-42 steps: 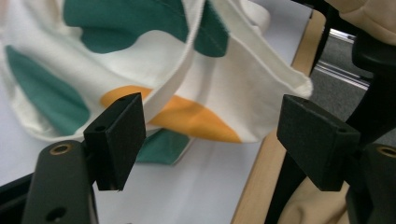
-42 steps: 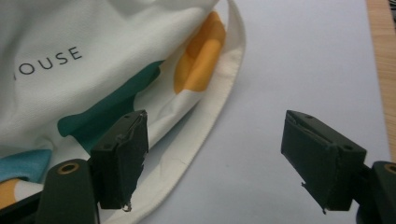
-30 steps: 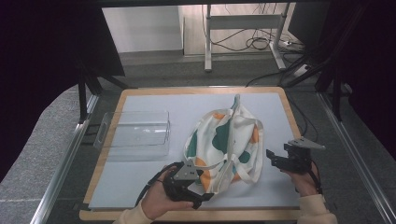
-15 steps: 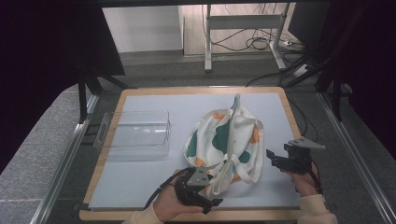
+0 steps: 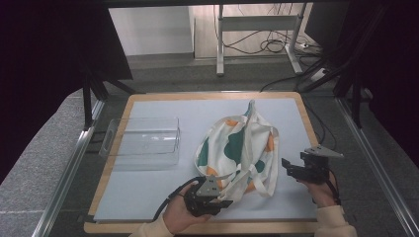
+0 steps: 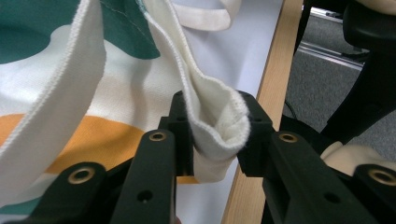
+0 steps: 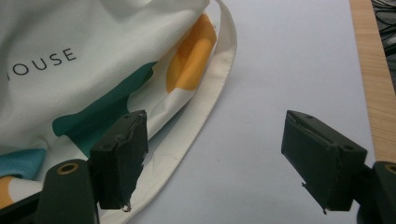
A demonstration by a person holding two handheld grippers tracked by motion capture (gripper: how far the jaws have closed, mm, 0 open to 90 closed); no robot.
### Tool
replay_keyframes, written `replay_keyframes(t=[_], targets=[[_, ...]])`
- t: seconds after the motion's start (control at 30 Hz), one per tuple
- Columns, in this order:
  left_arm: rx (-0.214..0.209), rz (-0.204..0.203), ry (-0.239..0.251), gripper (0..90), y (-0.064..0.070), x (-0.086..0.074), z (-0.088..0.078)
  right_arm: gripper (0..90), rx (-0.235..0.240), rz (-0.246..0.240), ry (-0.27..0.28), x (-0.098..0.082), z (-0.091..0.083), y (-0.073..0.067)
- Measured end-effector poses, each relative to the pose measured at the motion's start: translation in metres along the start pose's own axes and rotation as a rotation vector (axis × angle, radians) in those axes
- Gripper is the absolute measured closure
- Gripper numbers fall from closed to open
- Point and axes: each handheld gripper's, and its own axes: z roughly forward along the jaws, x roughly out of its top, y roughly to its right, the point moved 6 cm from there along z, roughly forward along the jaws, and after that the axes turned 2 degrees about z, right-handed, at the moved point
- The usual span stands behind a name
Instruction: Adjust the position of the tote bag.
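A cream cloth tote bag (image 5: pixel 239 148) with green and orange patches lies crumpled on the white mat, right of centre. My left gripper (image 5: pixel 225 197) is at the bag's near edge. Its jaws have just been closing, and in the left gripper view the left gripper (image 6: pixel 215 135) has both pads pressed on a folded hem of the bag (image 6: pixel 210 107). My right gripper (image 5: pixel 286 168) stands open just right of the bag. In the right gripper view its left pad sits over the bag's handle strap (image 7: pixel 201 116), with bare mat between the pads of the right gripper (image 7: pixel 215 154).
A clear plastic tray (image 5: pixel 143 143) stands on the mat to the left of the bag. The mat lies on a wooden board (image 5: pixel 111 168) whose edge runs close behind my left gripper. Metal frame rails flank the table.
My left gripper has shifted slightly toward the bag's near edge and its jaws have closed on the fabric hem. The right gripper has stayed in place.
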Motion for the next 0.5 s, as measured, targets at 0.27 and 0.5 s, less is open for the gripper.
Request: replay_keyframes(t=[0.27,0.5], targets=[[0.003,-0.012,-0.003,74.9,-0.004,-0.002,-0.008,23.8,0.025,-0.021,0.009,0.014,-0.004,-0.002],[0.005,-0.02,-0.002,75.1,-0.004,-0.004,-0.009,24.7,0.068,-0.069,0.03,0.054,-0.005,-0.013]])
